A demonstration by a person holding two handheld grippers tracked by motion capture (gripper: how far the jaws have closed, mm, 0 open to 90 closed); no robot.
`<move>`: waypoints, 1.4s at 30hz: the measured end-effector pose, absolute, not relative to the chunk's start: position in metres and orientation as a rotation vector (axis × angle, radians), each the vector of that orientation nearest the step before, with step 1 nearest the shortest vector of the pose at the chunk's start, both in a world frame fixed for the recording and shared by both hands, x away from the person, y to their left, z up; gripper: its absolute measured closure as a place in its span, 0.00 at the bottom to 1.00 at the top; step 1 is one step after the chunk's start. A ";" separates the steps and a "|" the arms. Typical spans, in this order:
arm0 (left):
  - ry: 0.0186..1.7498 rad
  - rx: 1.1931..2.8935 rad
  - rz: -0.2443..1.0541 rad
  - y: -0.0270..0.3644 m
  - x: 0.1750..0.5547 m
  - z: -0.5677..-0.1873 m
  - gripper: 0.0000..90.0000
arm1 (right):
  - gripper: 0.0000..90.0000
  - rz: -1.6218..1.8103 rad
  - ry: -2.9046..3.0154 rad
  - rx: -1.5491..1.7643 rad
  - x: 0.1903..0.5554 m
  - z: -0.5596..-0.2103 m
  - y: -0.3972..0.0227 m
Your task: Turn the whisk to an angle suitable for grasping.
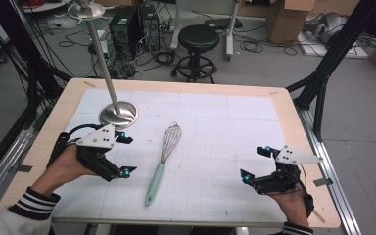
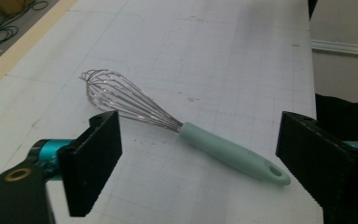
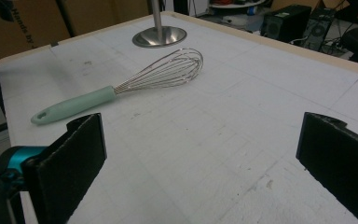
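Right now one whisk (image 1: 164, 157) lies flat on the white sheet near the middle of the table (image 1: 284, 105), its wire head pointing to the far side and its pale green handle running back toward the near edge. Over on the left, the left gripper (image 1: 126, 155) sits just beside the handle, its jaws facing right toward the whisk and standing apart with nothing between them. From the left gripper view, the whisk (image 2: 186, 128) lies on the sheet just beyond the two black jaws, framed in the gap between them but not touched by either; the handle end with its hanging hole points at the right-hand jaw.

Across on the right, the right gripper (image 1: 254, 163) rests near the right edge of the table, well apart from the whisk, jaws wide apart and empty. In the right gripper view, the whisk (image 3: 121, 91) lies farther off past the jaws, toward the left one, with bare sheet between.

Count them up: one whisk, two grippers, two hands, each hand on its own gripper. One metal stand (image 1: 118, 113) with a round base sits at the far left of the sheet, just beyond the left gripper, its pole leaning up and away. One black stool (image 1: 198, 39) stands on the floor past the far edge of the table.
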State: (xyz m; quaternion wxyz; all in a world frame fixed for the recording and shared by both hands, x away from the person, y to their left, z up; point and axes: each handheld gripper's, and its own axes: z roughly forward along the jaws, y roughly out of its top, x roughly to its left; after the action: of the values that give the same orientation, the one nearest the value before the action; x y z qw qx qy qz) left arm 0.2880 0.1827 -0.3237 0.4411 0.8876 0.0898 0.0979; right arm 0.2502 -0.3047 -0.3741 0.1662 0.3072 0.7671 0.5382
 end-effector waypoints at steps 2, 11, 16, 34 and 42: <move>0.197 2.214 0.211 0.179 0.290 -0.324 0.28 | 0.01 1.534 2.184 0.875 0.250 -0.374 -0.305; 0.132 2.263 0.156 0.162 0.291 -0.332 0.49 | 0.01 1.534 2.182 0.875 0.250 -0.374 -0.305; 0.104 2.290 0.117 0.153 0.291 -0.336 0.57 | 0.01 1.530 2.186 0.873 0.250 -0.374 -0.304; -0.026 2.399 0.017 0.119 0.286 -0.354 0.99 | 0.01 1.531 2.187 0.871 0.250 -0.374 -0.306; -0.091 2.429 -0.023 0.106 0.275 -0.366 1.00 | 0.01 1.531 2.184 0.875 0.250 -0.374 -0.306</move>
State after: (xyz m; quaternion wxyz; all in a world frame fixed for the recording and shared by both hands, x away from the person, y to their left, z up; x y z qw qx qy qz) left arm 0.2752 0.1061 -0.3656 0.3478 0.9369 -0.0350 -0.0089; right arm 0.2501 -0.3062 -0.3739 0.1663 0.3073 0.7673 0.5378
